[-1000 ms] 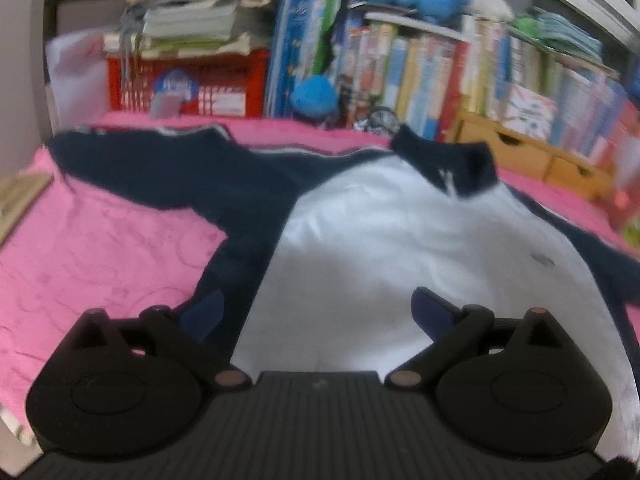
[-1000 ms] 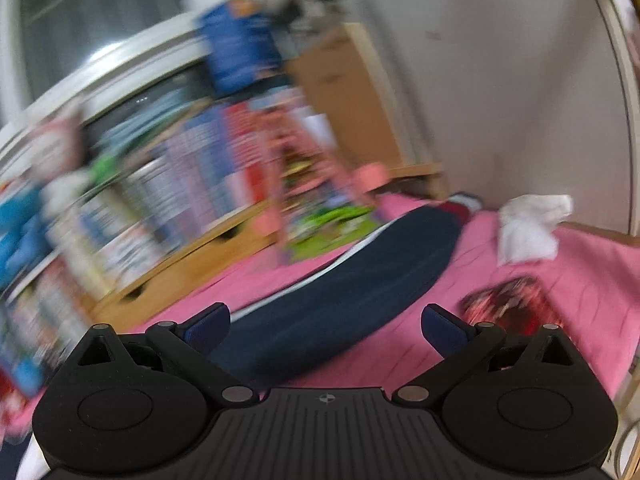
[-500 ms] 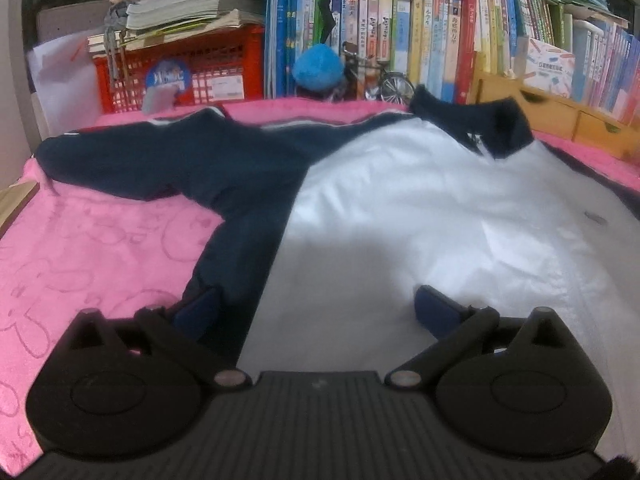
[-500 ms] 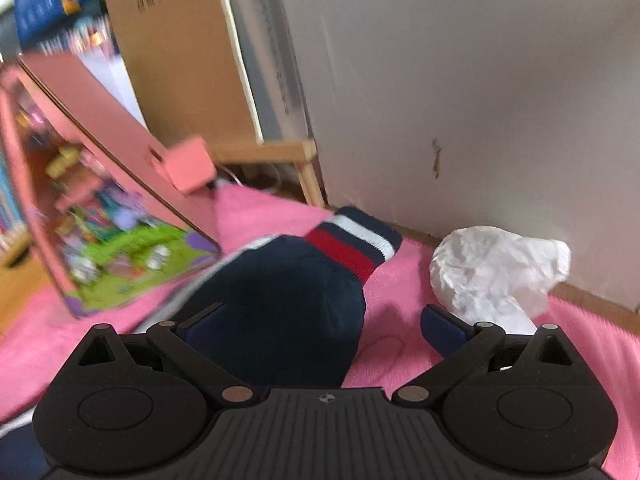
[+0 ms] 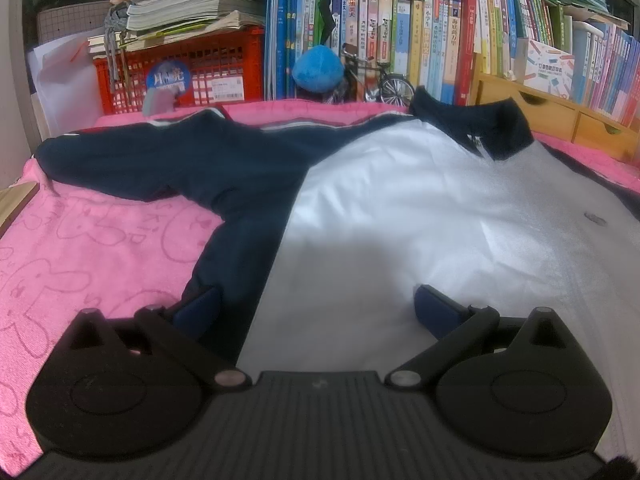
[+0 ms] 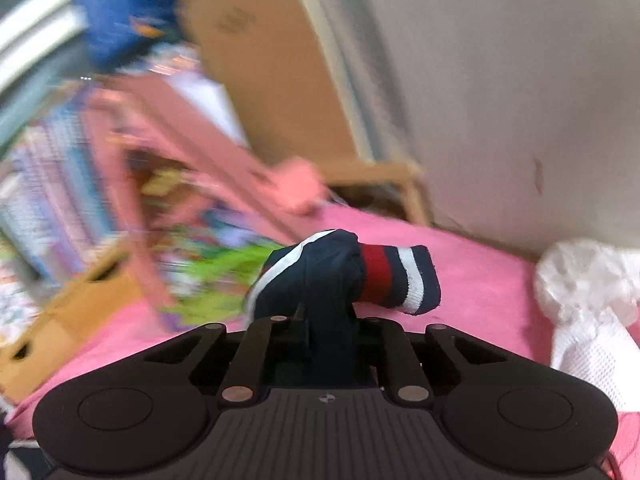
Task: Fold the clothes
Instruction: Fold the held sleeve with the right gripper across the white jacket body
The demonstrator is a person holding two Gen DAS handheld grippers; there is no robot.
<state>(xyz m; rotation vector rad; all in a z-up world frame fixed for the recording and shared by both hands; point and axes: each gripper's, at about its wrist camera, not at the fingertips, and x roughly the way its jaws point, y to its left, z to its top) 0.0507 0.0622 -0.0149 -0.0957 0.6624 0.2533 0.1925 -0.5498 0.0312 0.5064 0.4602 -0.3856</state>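
A jacket (image 5: 420, 208) with a white body, navy collar and navy sleeves lies spread flat on a pink blanket (image 5: 80, 260). My left gripper (image 5: 316, 308) stands open low over its near hem, one pad over the navy side panel and the other over the white front. Its left sleeve (image 5: 140, 160) stretches out to the left. In the right wrist view my right gripper (image 6: 330, 320) has its jaws closing on the other navy sleeve, bunched just behind the red-and-white striped cuff (image 6: 396, 280). The cuff sticks out past the fingertips, raised off the blanket.
A red crate (image 5: 180, 76) with stacked papers, a row of books (image 5: 420, 40) and wooden drawers (image 5: 560, 120) line the far edge. A crumpled white mesh cloth (image 6: 588, 292) lies right of the cuff by the wall (image 6: 500, 100). A pink board (image 6: 192, 152) leans at left.
My right gripper swung along the sleeve to its cuff, shut on the fabric and raised it. My left gripper sank closer to the hem, then held still, open throughout.
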